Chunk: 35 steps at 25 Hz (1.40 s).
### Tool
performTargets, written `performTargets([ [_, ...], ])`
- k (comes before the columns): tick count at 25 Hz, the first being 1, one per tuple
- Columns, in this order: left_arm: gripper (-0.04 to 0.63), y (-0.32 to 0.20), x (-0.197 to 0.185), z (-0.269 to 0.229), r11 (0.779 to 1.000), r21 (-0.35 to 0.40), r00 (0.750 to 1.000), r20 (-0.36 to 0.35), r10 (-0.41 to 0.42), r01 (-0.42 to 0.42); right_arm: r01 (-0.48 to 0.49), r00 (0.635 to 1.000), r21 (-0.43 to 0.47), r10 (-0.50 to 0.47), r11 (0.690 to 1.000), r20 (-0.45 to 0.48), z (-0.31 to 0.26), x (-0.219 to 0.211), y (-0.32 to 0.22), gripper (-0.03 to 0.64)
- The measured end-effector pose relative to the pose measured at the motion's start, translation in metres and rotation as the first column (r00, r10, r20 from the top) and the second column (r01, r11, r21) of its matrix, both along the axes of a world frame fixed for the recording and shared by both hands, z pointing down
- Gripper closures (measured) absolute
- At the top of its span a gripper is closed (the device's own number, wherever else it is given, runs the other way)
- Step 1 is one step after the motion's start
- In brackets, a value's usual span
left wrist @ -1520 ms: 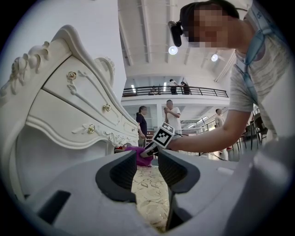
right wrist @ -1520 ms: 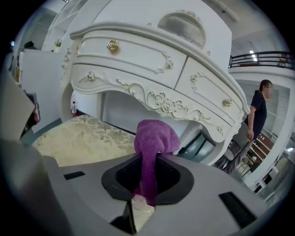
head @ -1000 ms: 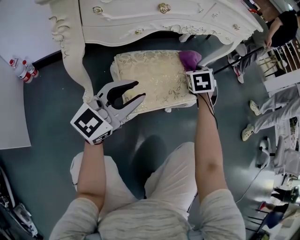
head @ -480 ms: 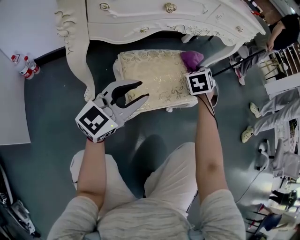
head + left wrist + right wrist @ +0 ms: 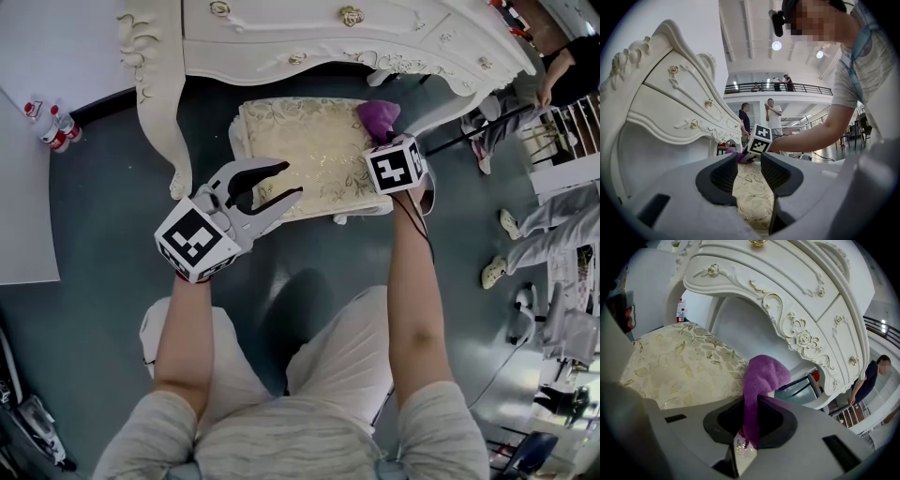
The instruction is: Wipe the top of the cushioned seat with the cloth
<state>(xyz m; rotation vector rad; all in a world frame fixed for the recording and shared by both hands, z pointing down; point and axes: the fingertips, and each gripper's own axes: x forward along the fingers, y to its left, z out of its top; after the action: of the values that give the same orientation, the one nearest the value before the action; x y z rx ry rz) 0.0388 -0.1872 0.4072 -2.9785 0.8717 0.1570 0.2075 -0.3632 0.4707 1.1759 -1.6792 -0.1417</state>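
The right gripper (image 5: 751, 416) pinches the purple cloth (image 5: 761, 378) at the seat's (image 5: 300, 141) far right corner. The left gripper (image 5: 288, 181) hovers over the seat's near left edge, jaws spread and empty.
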Motion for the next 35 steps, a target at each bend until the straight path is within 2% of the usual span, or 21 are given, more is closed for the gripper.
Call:
performTargets([
  [3, 0.443, -0.002, -0.002, 0.01, 1.0, -0.021, 0.999, 0.036, -0.01, 0.011, 0.011, 1.0, -0.007, -0.011, 1.0, -0.009, 0.002, -0.005, 0.003, 0.561],
  [7, 0.368, -0.005, -0.004, 0.026, 0.997, -0.059, 0.994, 0.1, -0.035, 0.041, 0.028, 1.0, -0.019, -0.028, 0.999, 0.002, 0.004, -0.015, 0.009, 0.561],
  [13, 0.328, -0.004, 0.004, 0.044, 0.995, -0.093, 0.985, 0.171, -0.015, 0.031, 0.066, 0.998, -0.026, -0.066, 0.997, 0.014, 0.004, -0.034, 0.015, 0.561],
  [22, 0.278, -0.005, 0.015, 0.076, 0.99, -0.133, 0.953, 0.303, -0.001, 0.043, 0.116, 0.993, -0.042, -0.115, 0.992, 0.021, 0.004, -0.064, 0.024, 0.561],
  [27, 0.275, -0.005, 0.016, 0.078, 0.991, -0.128, 0.95, 0.313, -0.003, 0.045, 0.146, 0.989, -0.046, -0.145, 0.988, 0.014, 0.005, -0.08, 0.028, 0.561],
  [35, 0.262, -0.004, 0.016, 0.076, 0.991, -0.131, 0.957, 0.29, 0.005, 0.035, 0.161, 0.987, -0.052, -0.161, 0.986, 0.004, 0.006, -0.096, 0.031, 0.561],
])
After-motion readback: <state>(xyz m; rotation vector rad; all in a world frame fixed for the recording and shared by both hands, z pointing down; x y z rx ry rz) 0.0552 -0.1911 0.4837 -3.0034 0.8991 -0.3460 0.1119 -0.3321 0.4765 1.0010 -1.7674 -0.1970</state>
